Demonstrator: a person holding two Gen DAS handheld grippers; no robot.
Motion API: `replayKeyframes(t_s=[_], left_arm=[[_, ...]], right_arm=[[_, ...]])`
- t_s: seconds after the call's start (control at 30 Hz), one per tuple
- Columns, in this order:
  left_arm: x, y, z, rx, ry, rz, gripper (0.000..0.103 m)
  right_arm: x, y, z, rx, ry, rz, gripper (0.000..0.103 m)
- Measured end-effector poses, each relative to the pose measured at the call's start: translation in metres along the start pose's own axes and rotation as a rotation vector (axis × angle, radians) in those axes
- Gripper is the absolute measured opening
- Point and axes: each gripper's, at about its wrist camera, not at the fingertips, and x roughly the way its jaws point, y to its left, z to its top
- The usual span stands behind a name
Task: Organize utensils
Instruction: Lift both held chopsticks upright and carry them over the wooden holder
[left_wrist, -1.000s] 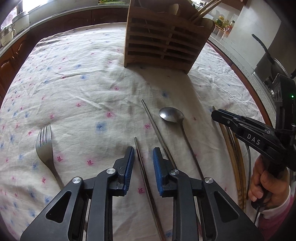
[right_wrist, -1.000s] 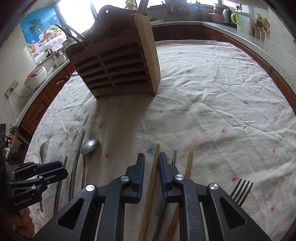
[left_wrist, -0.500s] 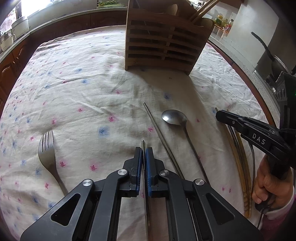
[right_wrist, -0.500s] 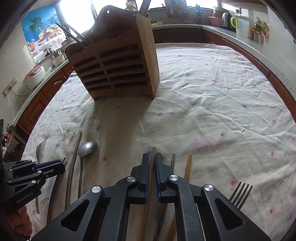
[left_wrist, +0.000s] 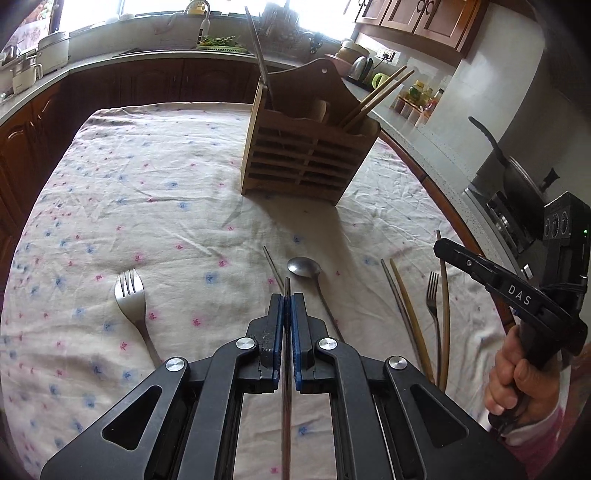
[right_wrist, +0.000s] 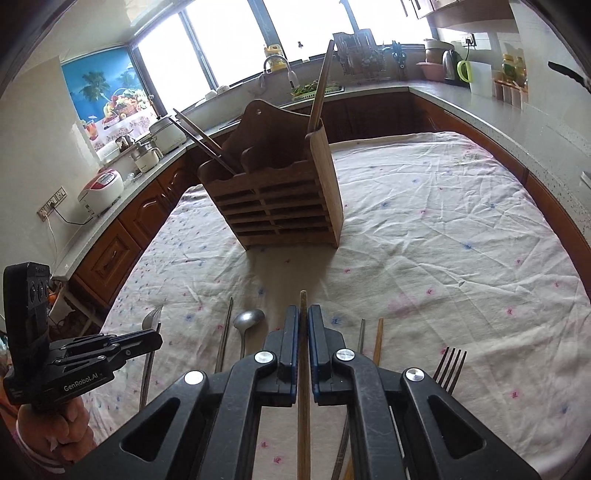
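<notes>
Both grippers are clamped on one chopstick each: the left gripper (left_wrist: 287, 306) on a slim metal chopstick (left_wrist: 286, 387), the right gripper (right_wrist: 303, 317) on a brown wooden chopstick (right_wrist: 303, 398), lifted lengthwise, probably for dropping into the slatted wooden utensil holder (right_wrist: 280, 206) ahead on the floral tablecloth (right_wrist: 443, 240).

Your left gripper (left_wrist: 287, 301): matt black plastic arms, blue ribbed pads, bright metal pivot screws; it pinches a smooth grey metal chopstick (left_wrist: 286, 369). Your right gripper (right_wrist: 303, 314): same make, pinching a matt brown wooden chopstick (right_wrist: 303, 406). Slatted wooden utensil holder (left_wrist: 306, 162): unvarnished-looking, dull grain. Cream cotton-like tablecloth (left_wrist: 147, 206): creased, matt, printed with small pink and blue flowers. Brushed steel fork (left_wrist: 131, 299) and polished steel spoon (left_wrist: 304, 266): the spoon bowl faintly glossy. Grey speckled stone-look countertop (right_wrist: 491, 125): smooth.
</notes>
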Motion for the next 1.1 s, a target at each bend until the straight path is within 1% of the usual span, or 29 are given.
replayKeyframes(t_s=[0.27,0.4,0.57,0.73,1.1], left_arm=[[-0.063,-0.01,0.002,-0.007,-0.129,-0.071,0.003],[-0.087,-0.013,0.001,-0.011,-0.177,-0.104,0.003],[-0.108,-0.015,0.001,-0.011,-0.232,-0.117,0.003],[-0.12,-0.014,0.0,-0.014,-0.263,-0.12,0.003],[-0.122,-0.01,-0.001,-0.029,-0.28,-0.12,0.003]], right_arm=[[-0.042,0.014,0.002,-0.022,-0.088,0.019,0.005],[-0.059,0.02,0.003,-0.032,-0.126,0.024,0.005],[-0.078,0.025,0.006,-0.04,-0.175,0.027,0.005],[-0.09,0.027,0.007,-0.043,-0.204,0.024,0.005],[-0.097,0.023,0.009,-0.036,-0.223,0.022,0.005]])
